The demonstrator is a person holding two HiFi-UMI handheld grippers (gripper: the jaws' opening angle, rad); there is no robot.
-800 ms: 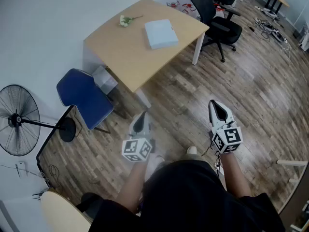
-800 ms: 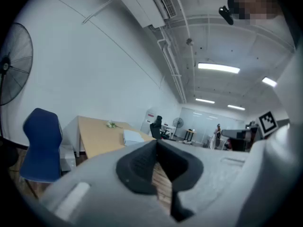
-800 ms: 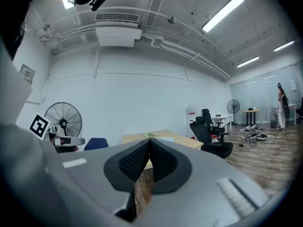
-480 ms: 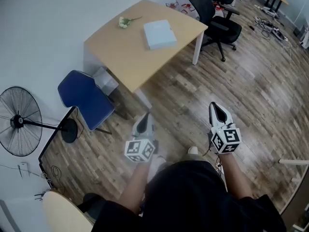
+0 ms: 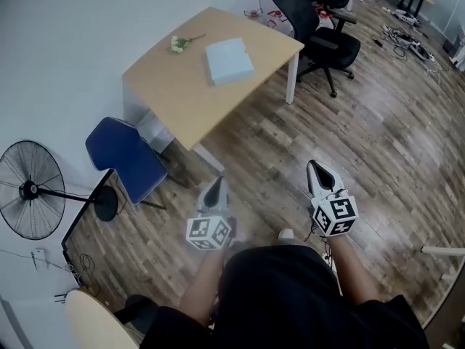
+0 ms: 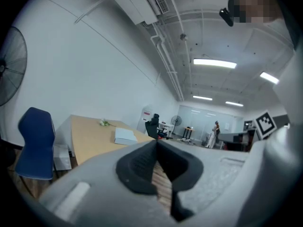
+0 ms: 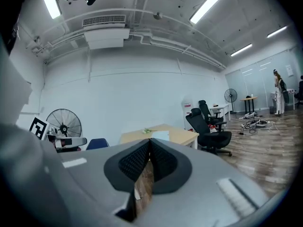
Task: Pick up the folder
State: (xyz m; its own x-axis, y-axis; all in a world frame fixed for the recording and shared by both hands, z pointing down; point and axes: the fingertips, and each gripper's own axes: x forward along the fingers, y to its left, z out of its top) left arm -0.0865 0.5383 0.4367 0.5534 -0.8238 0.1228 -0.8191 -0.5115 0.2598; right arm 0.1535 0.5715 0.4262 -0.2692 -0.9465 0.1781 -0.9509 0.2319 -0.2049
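Observation:
A pale blue folder [image 5: 229,60] lies flat on the wooden table [image 5: 182,93] at the far side of the room, next to a small sprig of flowers [image 5: 179,43]. In the left gripper view the folder [image 6: 125,136] shows beyond the jaws, and in the right gripper view the folder [image 7: 161,135] is just above the jaw tips. My left gripper [image 5: 215,187] and right gripper [image 5: 317,172] are held over the floor, well short of the table, both shut with nothing between their jaws.
A blue chair [image 5: 125,157] stands at the table's near left corner with a grey box [image 5: 154,128] beside it. A black office chair [image 5: 320,35] sits to the right of the table. A standing fan [image 5: 29,198] is at the left wall. Wood floor lies between me and the table.
The view has shifted: the table and folder sit slightly further left and up in the head view. Both grippers keep their places in front of me and stay shut.

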